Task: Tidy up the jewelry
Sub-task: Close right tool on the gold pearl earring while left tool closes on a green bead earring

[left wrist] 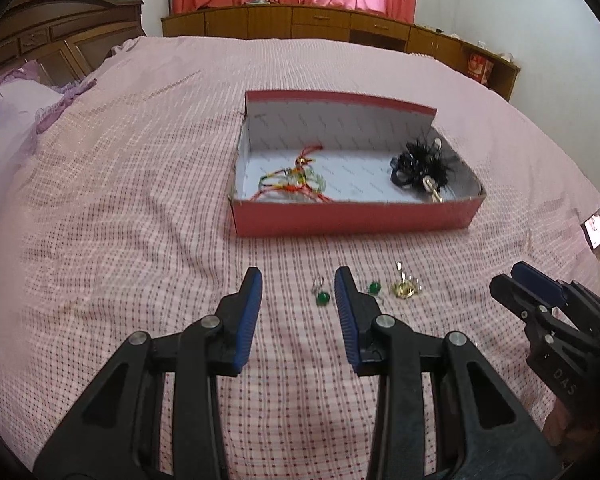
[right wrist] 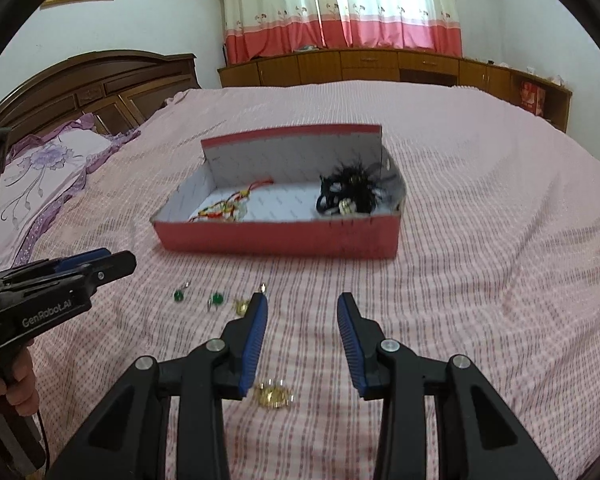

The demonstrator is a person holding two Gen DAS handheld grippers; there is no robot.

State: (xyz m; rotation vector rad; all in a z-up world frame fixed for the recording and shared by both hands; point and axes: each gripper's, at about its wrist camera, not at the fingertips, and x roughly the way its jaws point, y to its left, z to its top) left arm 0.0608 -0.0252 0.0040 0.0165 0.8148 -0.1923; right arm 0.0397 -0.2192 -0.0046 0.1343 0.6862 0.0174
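l tool (left wrist: 298,280) open, earring (left wrist: 322,298) btwn, bedspread (left wrist: 120,220)

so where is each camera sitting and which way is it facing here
Left wrist: rides the left gripper, looking forward and down over the bed at the red box and a green earring between its open fingers; the right gripper enters at the right edge.
Right wrist: rides the right gripper, same heading, with a gold piece below its fingers; the left gripper and a hand show at left.
Shared: box, green earrings, curtains, headboard.
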